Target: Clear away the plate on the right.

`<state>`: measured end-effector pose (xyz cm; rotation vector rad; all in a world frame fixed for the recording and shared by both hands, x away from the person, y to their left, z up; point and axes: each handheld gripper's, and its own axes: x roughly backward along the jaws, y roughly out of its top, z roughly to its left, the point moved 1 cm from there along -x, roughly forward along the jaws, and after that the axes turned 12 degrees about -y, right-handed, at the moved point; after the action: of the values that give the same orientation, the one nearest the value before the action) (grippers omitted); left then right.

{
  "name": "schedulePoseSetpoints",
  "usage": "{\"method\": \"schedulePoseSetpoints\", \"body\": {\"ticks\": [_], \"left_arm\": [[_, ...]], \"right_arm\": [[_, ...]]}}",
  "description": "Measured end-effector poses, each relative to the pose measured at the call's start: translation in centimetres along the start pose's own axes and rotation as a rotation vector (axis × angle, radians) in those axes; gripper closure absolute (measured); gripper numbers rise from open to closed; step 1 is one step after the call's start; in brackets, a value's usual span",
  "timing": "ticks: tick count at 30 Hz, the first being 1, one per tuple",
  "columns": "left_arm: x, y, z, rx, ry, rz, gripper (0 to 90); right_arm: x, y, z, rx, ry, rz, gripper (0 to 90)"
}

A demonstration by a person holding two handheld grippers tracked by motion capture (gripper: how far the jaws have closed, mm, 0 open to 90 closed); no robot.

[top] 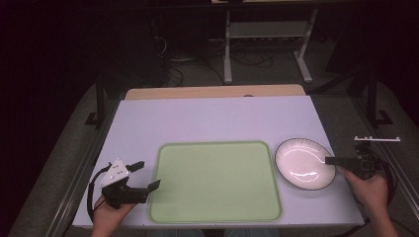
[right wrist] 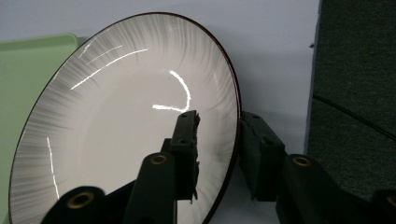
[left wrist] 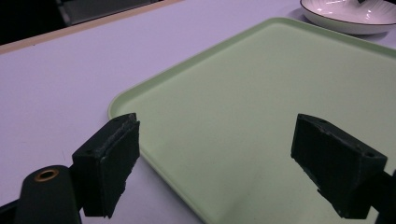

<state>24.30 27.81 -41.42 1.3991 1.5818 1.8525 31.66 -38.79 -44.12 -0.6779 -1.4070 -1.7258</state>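
A white plate with a dark rim lies on the table just right of an empty pale green tray. My right gripper is shut on the plate's right rim, one jaw over the inside and the other against the outside. At the tray's left edge my left gripper stands open, one jaw over the table and one over the tray, nothing between them. In the left gripper view the plate shows at the far side of the tray.
The pale lilac table top has a wooden strip along its far edge. The table's right edge runs close behind the plate, with dark floor beyond. A small white strip lies off the table at the right.
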Motion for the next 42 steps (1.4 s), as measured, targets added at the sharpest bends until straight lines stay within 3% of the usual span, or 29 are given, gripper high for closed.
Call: {"method": "schedulePoseSetpoints", "body": {"ticks": [10,20,42], "left_arm": [[0.0,0.0,0.0,0.000,-0.001,0.001,15.0],[0.0,0.0,0.0,0.003,-0.001,0.000,15.0],[0.0,0.0,0.0,-0.001,0.000,0.000,15.0]], "right_arm": [[-0.3,0.0,-0.6,-0.057,0.041,0.026,73.8],[-1.0,-0.2,-0.9,-0.073,0.059,0.055,77.6],[-1.3,-0.3,-1.7,-0.166,0.127,0.066,82.1]]}}
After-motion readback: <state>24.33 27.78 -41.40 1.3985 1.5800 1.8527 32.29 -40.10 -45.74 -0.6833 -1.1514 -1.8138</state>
